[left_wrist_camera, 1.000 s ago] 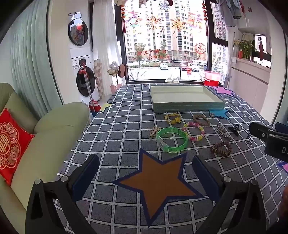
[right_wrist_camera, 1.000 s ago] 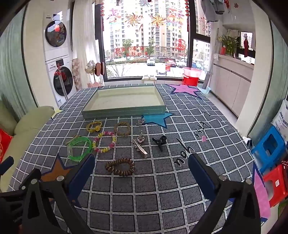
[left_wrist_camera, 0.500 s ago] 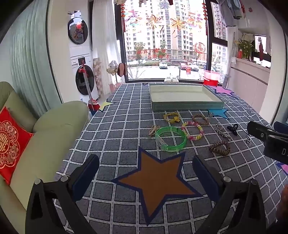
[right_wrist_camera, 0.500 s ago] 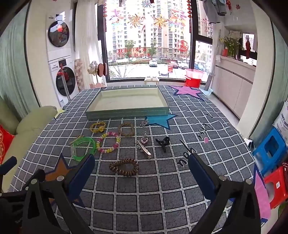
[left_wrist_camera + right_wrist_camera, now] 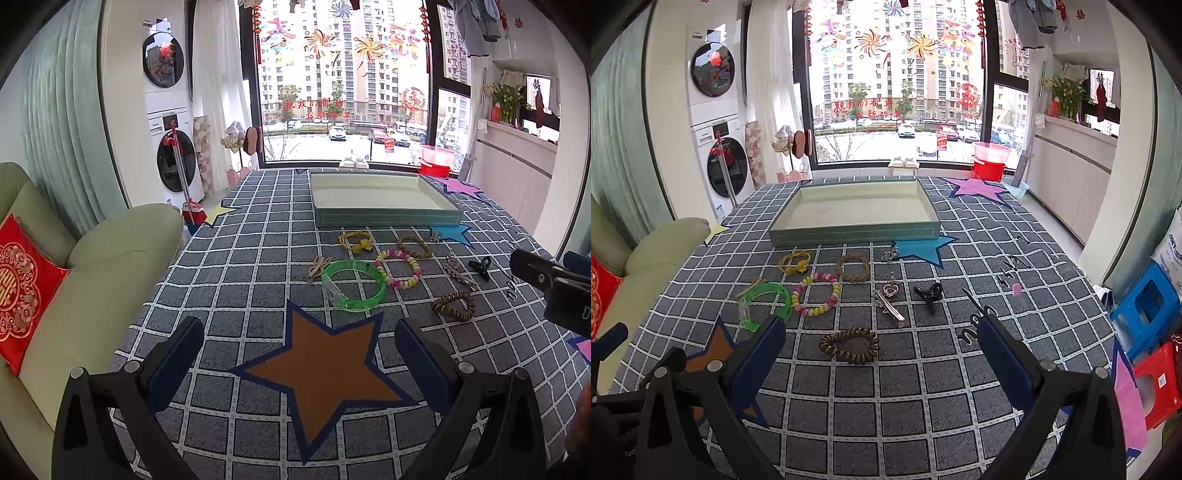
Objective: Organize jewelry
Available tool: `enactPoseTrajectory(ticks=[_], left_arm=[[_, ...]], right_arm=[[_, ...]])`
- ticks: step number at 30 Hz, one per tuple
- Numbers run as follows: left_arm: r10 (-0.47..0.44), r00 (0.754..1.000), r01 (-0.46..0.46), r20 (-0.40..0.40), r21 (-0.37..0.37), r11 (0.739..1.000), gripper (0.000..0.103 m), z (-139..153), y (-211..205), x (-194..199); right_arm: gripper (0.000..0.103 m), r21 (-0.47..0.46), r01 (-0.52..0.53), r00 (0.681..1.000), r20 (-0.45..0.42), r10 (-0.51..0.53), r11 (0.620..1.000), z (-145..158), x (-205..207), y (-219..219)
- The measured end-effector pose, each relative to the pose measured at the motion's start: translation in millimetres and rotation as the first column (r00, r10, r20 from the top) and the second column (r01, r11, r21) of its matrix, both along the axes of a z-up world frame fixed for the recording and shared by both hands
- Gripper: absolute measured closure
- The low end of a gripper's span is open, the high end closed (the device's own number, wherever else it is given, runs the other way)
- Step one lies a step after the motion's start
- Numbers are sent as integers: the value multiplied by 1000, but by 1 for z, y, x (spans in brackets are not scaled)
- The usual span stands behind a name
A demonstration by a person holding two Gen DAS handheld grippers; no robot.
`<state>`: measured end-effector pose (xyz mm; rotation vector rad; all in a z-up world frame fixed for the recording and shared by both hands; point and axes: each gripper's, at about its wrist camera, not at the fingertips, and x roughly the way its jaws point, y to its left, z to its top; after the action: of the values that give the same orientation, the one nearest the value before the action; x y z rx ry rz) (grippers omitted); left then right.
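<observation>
Jewelry lies loose on the checked tablecloth in front of an empty teal tray (image 5: 853, 232), which also shows in the left wrist view (image 5: 388, 218). There is a green bangle (image 5: 354, 285), a coloured bead bracelet (image 5: 815, 298), a yellow hair tie (image 5: 795, 261), a braided brown bracelet (image 5: 852, 267), a brown coil hair tie (image 5: 849, 345), a silver heart clip (image 5: 888, 302) and a black claw clip (image 5: 929, 293). My left gripper (image 5: 299, 349) is open and empty over an orange star. My right gripper (image 5: 882, 345) is open and empty, just short of the coil hair tie.
A green sofa (image 5: 92, 266) with a red cushion stands off the table's left edge. Blue and red stools (image 5: 1148, 306) stand at the right. A tan clip (image 5: 318, 266) lies left of the green bangle. The right gripper's side shows in the left wrist view (image 5: 554, 280).
Both grippers have moved forward a little toward the jewelry and tray. Both stay open and empty.
</observation>
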<state>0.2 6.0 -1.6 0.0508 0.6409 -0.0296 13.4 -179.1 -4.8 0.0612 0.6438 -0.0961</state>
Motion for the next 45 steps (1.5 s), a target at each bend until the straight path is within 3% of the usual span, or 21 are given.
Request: enactPoseTrajectory(ticks=[45], left_arm=[[3,1000,-3,11,-7,1000,0,5,-1,-2]], right_arm=[[0,-2,-4,1000,13,4,1000,6,0,4]])
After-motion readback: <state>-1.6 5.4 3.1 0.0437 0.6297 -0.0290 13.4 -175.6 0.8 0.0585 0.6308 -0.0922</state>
